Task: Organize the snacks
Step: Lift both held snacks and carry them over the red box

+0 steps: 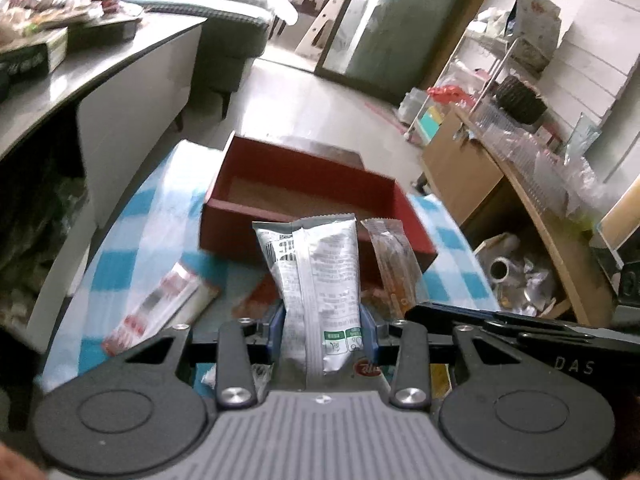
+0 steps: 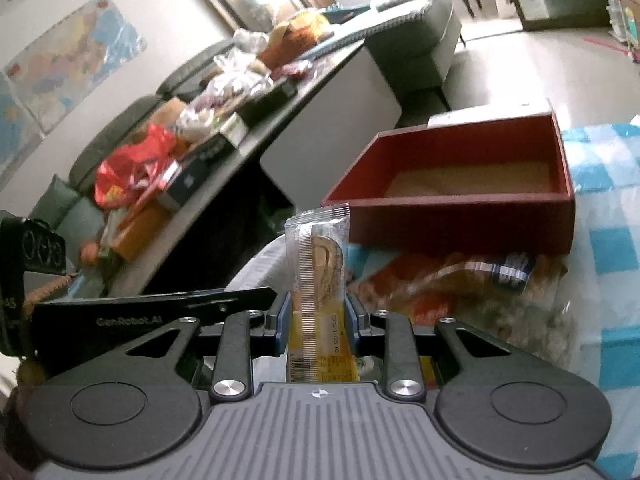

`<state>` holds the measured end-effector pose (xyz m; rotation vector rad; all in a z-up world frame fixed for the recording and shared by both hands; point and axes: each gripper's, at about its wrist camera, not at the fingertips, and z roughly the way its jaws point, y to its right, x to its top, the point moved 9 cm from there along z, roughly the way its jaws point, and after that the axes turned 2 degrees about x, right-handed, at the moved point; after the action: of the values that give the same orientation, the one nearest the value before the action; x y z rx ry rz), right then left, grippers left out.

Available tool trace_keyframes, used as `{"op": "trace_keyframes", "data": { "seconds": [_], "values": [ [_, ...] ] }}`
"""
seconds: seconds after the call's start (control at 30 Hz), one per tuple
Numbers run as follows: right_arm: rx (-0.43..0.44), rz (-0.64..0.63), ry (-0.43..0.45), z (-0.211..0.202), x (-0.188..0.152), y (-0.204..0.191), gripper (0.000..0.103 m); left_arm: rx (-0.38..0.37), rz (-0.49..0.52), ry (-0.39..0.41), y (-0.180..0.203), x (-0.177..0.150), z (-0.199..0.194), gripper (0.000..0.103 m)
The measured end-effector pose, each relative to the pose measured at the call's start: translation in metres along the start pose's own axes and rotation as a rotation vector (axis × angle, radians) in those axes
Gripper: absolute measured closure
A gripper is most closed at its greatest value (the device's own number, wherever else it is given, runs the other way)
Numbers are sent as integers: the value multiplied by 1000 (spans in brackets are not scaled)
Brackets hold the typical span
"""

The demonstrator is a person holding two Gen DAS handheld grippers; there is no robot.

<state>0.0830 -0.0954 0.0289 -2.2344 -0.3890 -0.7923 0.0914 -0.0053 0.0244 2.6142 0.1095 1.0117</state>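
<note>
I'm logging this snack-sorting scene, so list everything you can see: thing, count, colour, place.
Box: one, red, open, nothing visible inside, on the checked cloth.
Cloth: one, blue and white, under the box.
Silver packet: one, in the left gripper.
Yellow packet: one, clear and yellow, in the right gripper.
Loose packets: several, red, orange, on the cloth before the box.
Side table: one, grey, cluttered.
Left gripper: black, shut.
Right gripper: black, shut.

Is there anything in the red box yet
No, the red box shows only its bare brown floor, while both grippers hold their packets outside it.
</note>
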Motion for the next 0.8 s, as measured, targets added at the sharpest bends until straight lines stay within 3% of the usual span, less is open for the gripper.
{"op": "trace_keyframes", "data": {
  "seconds": [0.2,0.5,0.8],
  "values": [
    [-16,-3,64,0,36,6,68,-26,15,56,16,38,20,70],
    [-62,13,130,20,89,33,68,38,64,105,28,92,71,70],
    [-104,67,111,48,110,74,68,90,100,97,27,111,112,70]
  ]
}}
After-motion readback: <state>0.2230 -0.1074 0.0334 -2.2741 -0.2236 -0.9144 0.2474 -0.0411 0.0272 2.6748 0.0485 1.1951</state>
